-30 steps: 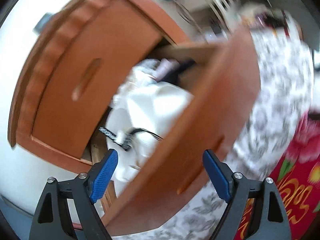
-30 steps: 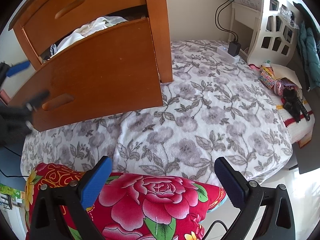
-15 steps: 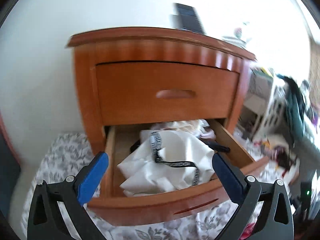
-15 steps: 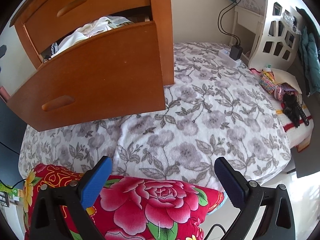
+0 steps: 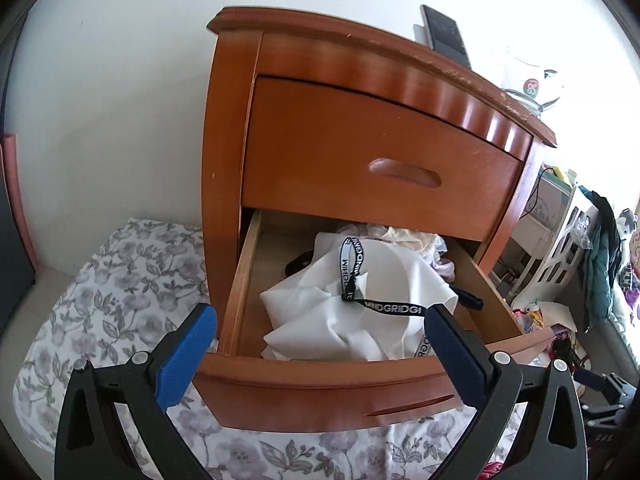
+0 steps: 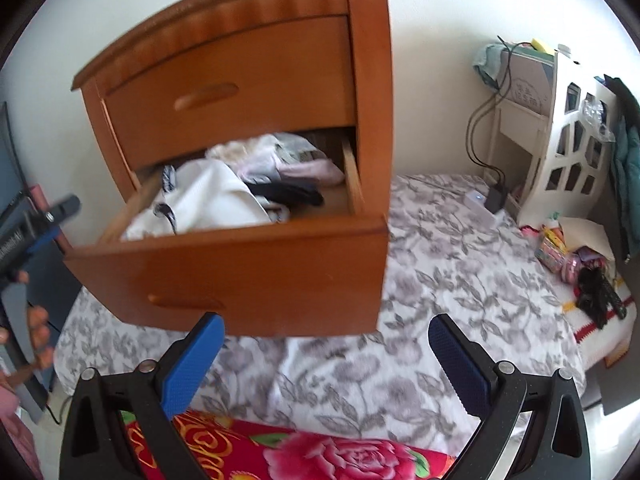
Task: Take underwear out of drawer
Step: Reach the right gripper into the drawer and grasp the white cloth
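Observation:
The lower drawer (image 5: 320,388) of a wooden nightstand (image 5: 360,148) stands pulled out over the bed. Inside lies white underwear (image 5: 360,304) with a black lettered waistband (image 5: 394,307), beside dark and pale pink garments (image 6: 308,172). My left gripper (image 5: 320,352) hovers just in front of the drawer's front panel, open, nothing between its blue pads. My right gripper (image 6: 326,360) is open too, lower and further back, over the bedspread below the drawer front (image 6: 240,276). The left gripper (image 6: 44,220) and a hand (image 6: 36,328) show at the right wrist view's left edge.
The upper drawer (image 5: 376,160) is closed. A floral bedspread (image 6: 440,280) covers the bed, with a red flowered blanket (image 6: 320,456) near me. A white shelf unit (image 6: 568,136), a charger with cables (image 6: 496,196) and small toys (image 6: 568,256) sit to the right. A phone (image 5: 444,34) leans on the nightstand top.
My left gripper has rolled upright and drawn back from the drawer front, its jaws now wider. My right gripper has risen, so the open drawer's contents now show in its view.

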Motion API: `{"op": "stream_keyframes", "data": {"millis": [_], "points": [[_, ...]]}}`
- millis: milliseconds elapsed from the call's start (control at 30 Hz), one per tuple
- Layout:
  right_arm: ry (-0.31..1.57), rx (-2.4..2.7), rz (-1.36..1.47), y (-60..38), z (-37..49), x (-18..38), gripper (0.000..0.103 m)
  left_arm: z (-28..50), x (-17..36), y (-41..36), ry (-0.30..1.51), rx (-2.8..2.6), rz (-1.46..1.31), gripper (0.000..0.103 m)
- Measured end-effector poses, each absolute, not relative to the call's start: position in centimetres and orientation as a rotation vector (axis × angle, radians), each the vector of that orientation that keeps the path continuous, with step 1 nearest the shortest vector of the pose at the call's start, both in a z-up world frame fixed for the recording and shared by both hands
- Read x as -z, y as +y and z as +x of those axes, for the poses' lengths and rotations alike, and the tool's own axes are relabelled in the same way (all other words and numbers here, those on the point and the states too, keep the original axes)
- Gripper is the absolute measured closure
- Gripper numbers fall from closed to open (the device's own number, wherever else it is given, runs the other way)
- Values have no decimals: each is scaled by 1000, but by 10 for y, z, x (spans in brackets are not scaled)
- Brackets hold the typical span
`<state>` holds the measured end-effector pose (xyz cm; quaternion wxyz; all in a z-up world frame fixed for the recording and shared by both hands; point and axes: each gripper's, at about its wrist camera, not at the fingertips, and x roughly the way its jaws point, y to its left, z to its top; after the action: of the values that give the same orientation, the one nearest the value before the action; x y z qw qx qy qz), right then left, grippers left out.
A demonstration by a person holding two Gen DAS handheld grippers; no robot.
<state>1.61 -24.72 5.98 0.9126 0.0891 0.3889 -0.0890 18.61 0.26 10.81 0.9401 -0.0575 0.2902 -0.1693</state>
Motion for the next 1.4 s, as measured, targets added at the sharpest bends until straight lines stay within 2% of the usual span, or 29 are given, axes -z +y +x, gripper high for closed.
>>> {"op": "stream_keyframes", "data": {"millis": [367,800,1067,1233,1400], "points": [[691,87,90,-220,49,-104,0,188,-103,-6,653,395,-49,0],[787,-7,5,-193,120,-106,0,162,-81,2,685,332,-64,0],[945,-111,-7,-155,166,-71,27,167,-72,16,721,310,-73,0],[1023,-115,8,-149,184,-55,30,169,-70,20,727,316,-77,0],[1112,-85,159,-167,207,-43,30,170,-70,19,729,332,-76,0]]}}
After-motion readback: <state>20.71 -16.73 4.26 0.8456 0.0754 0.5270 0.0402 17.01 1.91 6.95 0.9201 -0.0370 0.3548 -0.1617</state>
